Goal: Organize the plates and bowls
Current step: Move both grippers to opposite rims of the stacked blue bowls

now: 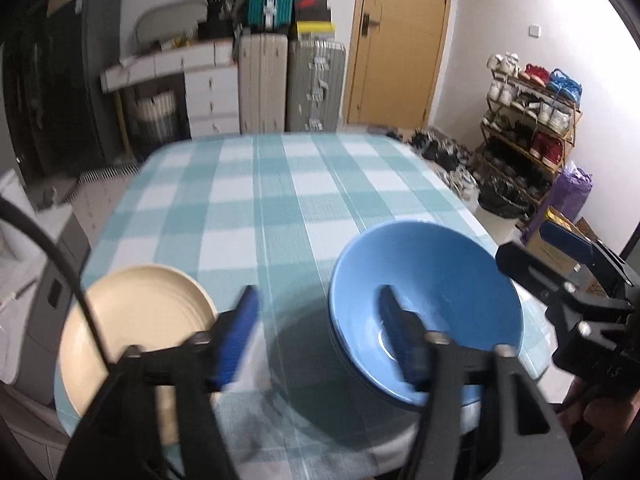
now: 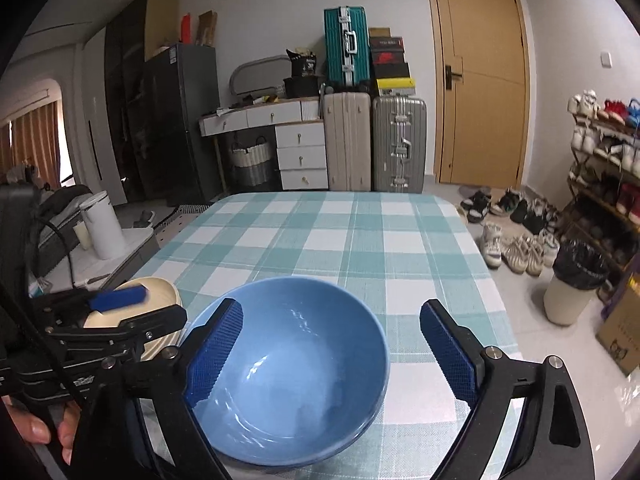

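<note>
Both the left gripper (image 1: 318, 322) and right gripper (image 2: 332, 344) hang with jaws apart, holding nothing. The blue bowl (image 2: 286, 368) and the cream plate (image 1: 138, 330) to its left sit by the near edge of the checked table (image 2: 360, 240); the far half lies bare.

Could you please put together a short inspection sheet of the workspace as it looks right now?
Surface: table under a teal-and-white checked cloth.
Job's things: blue bowl, apparently nested on another; cream plate to its left.
Clutter: nothing seen on the cloth.
Grippers: left gripper open, empty; right gripper open, straddling the bowl.
Cables: black cable at the left gripper.
Surroundings: suitcases, door, shoe rack, bin.
</note>
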